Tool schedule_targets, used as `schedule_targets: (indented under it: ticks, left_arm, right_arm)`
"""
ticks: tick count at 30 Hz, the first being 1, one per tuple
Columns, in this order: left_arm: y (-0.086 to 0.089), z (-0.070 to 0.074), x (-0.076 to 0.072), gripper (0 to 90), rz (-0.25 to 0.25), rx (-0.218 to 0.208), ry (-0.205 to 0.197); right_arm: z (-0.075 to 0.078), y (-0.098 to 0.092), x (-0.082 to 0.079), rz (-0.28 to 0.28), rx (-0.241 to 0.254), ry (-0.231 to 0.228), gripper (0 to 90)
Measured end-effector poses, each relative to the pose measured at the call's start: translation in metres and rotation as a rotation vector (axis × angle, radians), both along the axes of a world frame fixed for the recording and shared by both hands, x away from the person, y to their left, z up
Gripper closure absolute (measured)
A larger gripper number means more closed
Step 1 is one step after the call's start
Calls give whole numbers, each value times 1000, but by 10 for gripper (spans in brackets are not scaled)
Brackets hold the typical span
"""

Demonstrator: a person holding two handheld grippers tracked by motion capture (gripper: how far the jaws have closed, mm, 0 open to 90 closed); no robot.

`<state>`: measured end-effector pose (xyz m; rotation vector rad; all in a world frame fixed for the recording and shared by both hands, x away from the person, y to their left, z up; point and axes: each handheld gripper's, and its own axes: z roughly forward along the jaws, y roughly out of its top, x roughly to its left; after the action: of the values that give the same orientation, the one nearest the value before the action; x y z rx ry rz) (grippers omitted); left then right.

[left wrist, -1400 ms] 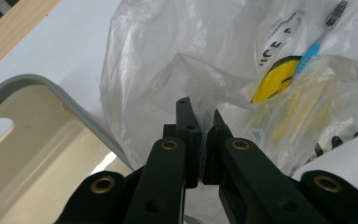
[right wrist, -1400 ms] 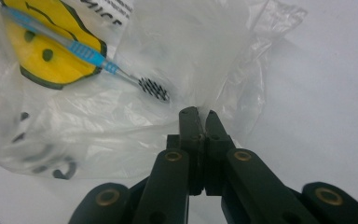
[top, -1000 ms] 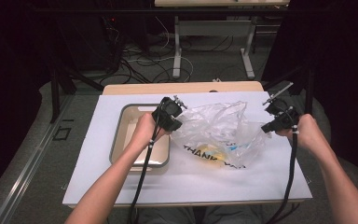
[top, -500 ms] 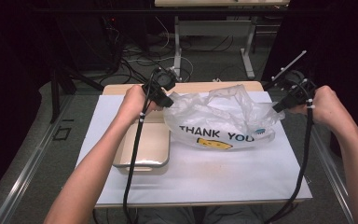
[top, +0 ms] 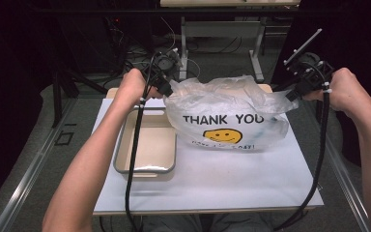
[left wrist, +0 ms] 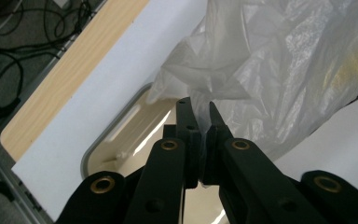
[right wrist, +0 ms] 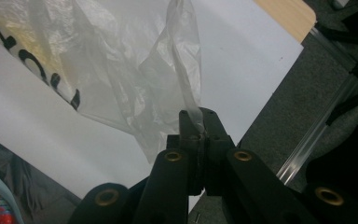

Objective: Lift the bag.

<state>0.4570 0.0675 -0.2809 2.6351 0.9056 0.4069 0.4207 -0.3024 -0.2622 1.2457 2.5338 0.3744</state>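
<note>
A clear plastic bag (top: 227, 118) printed THANK YOU with a yellow smiley hangs stretched between both grippers above the white table top (top: 222, 179). My left gripper (top: 166, 89) is shut on the bag's left handle, and in the left gripper view the film (left wrist: 261, 65) is pinched between the black jaws (left wrist: 199, 109). At the right, my right gripper (top: 292, 94) is shut on the bag's other handle; a twisted strip of the bag (right wrist: 186, 74) runs into its closed jaws (right wrist: 199, 122). The bag's bottom looks to rest on or just above the table.
A shallow beige tray (top: 147, 166) lies on the table under my left forearm, left of the bag. A wooden board edge (left wrist: 70, 70) borders the far side of the white sheet. Cables and table legs (top: 183, 43) stand on the floor beyond.
Both grippers have risen and spread apart, lifting the bag from a crumpled heap on the table into an upright, stretched shape. The tray stays in place.
</note>
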Motion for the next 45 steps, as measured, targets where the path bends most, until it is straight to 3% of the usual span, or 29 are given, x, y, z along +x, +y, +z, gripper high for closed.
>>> schedule_targets:
  ticks: [3,7,8,9,13,15,17,18,21,25,28,34,39,41,43,45]
  left_arm:
    - [2,-2,3,896,8,15,15]
    - [1,-20,6,896,7,38,54]
    - [1,-26,7,895,11,47,65]
    - [1,-32,8,894,14,45,73]
    - [4,-51,12,833,32,18,79]
    - [7,-56,11,748,45,-20,63]
    - [10,-60,8,596,65,-50,31]
    - [12,-62,6,523,71,-67,16]
    - [21,-67,-2,370,75,-145,-32]
    - [30,-73,-16,201,47,-209,-62]
    - [35,-77,-26,150,28,-241,-82]
    - [40,-92,-45,5,-15,-246,-90]
    - [41,-101,-63,1,-98,-240,-75]
    - [39,-105,-71,0,-113,-237,-81]
    - [38,-111,-78,1,-142,-232,-61]
    - [36,-118,-82,0,-141,-222,-69]
  right_arm:
    - [-3,2,3,-15,-13,-16,900]
    - [-20,2,8,-14,-15,12,900]
    - [-26,2,10,-19,-9,0,900]
    - [-31,3,11,-21,-11,26,900]
    - [-53,1,15,-22,16,22,880]
    - [-64,-2,17,-19,49,-3,840]
    - [-70,-4,15,-31,107,-22,800]
    - [-73,-6,14,-28,106,-45,764]
    - [-81,-9,9,-26,176,-66,667]
    - [-92,-13,-1,-12,261,-106,526]
    - [-101,-16,-9,9,293,-141,438]
    - [-122,-13,-28,32,345,-137,311]
    - [-141,-13,-38,41,381,-126,220]
    - [-148,-14,-41,43,394,-128,191]
    - [-153,-13,-46,48,406,-126,161]
    - [-158,-10,-50,53,415,-126,152]
